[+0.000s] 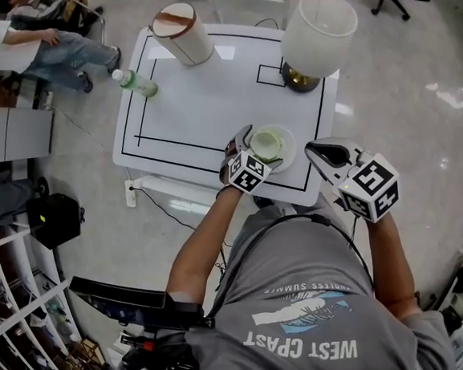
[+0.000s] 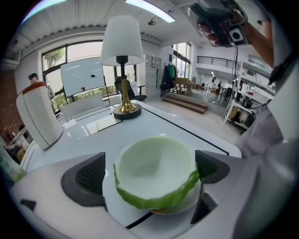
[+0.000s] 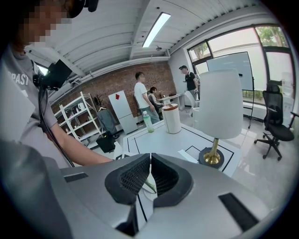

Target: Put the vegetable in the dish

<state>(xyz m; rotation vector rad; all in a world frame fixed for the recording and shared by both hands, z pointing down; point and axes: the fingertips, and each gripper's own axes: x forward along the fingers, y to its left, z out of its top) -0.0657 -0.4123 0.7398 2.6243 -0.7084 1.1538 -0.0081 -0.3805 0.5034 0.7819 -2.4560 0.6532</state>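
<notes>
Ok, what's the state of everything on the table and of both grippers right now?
Cabbage leaf: resting in the dish, cupped side up.
Dish: flat, holding the leaf.
Left gripper: jaws open, one on either side of the leaf.
Right gripper: jaws shut, empty, held away from the dish.
Bottle: upright, capped.
Canister: upright, lid on.
Lamp: upright, appears unlit.
</notes>
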